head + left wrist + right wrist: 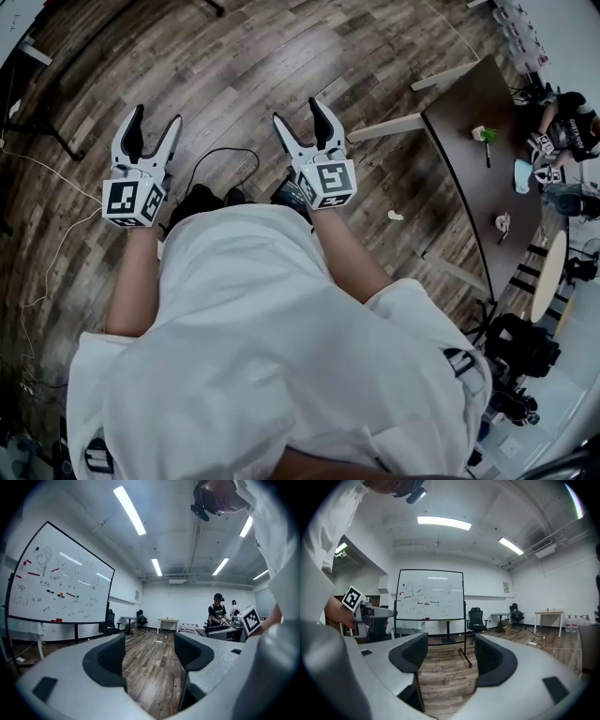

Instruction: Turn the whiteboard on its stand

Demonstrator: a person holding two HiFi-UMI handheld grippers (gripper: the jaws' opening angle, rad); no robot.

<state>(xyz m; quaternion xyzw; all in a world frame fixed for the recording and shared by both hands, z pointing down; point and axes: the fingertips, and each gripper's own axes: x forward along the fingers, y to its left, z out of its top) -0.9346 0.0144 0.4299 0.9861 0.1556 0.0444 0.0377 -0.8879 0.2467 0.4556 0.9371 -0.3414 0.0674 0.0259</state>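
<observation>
The whiteboard (430, 595) stands on its black wheeled stand (465, 654) across the room, straight ahead in the right gripper view, with red and black marks and magnets on it. In the left gripper view the whiteboard (61, 583) is off to the left, seen at a slant. Both grippers are far from it. My left gripper (157, 117) (150, 641) is open and empty, held level over the wood floor. Beside it, my right gripper (298, 111) (450, 639) is open too, with only floor between its jaws. The head view does not show the whiteboard.
A brown table (478, 141) stands to my right, where a person (562, 122) sits. A black cable (211, 159) lies on the floor by my feet. An office chair (476, 618) and small tables (548, 616) stand right of the board.
</observation>
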